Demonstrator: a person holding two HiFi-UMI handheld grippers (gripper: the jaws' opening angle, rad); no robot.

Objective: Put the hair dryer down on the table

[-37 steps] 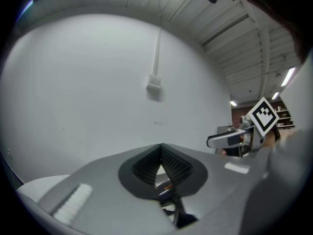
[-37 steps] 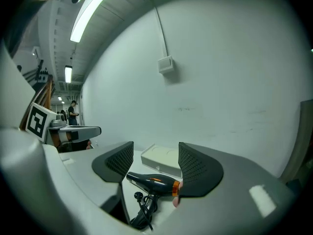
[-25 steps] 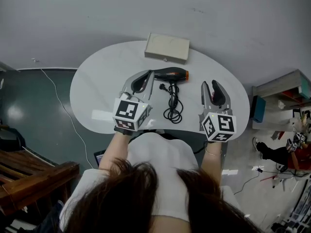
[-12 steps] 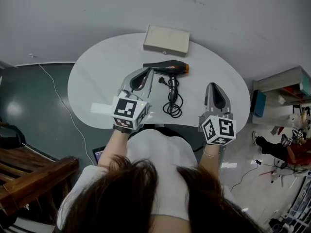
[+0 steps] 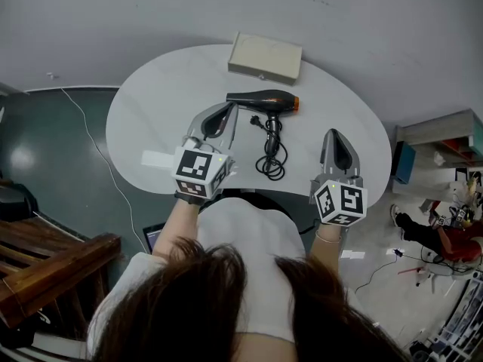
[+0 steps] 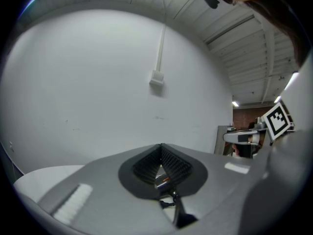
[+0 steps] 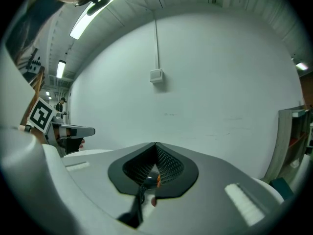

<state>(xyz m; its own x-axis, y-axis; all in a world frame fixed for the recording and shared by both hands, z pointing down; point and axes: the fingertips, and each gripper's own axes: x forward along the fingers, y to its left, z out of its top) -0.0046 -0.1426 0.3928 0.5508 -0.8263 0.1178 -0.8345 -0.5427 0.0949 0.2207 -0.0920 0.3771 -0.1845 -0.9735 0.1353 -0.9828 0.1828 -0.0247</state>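
A white kidney-shaped table is seen from above, set vs. a pale grey wall, w/ dark green floor at the left and a wooden bench at lower left. A flat beige box is placed at the table's far edge. Just nearer than the box, the hair dryer is laid flat on the tabletop, approx. centre. Its body is black, w/ an orange nozzle end turned to the right. Its black cord is run toward the person and bunched in a loose coil btwn the two grippers. A white slip is seen on the table beside the left gripper.

The left gripper is held over the near left part of the table. Its tips are aimed toward the dryer's left end, near it but not touching. In the left gripper view its jaws are seen pressed together at the tips, w/ nothing clamped btwn them.

The right gripper is held over the near right part of the table, well apart from the dryer and cord. In the right gripper view its jaws are likewise brought together and nothing is held. Only a bit of the dryer, w/ its orange end, is glimpsed through the gap below the tips.

In both gripper views a white wall is shown ahead, w/ a small junction box on a vertical conduit.
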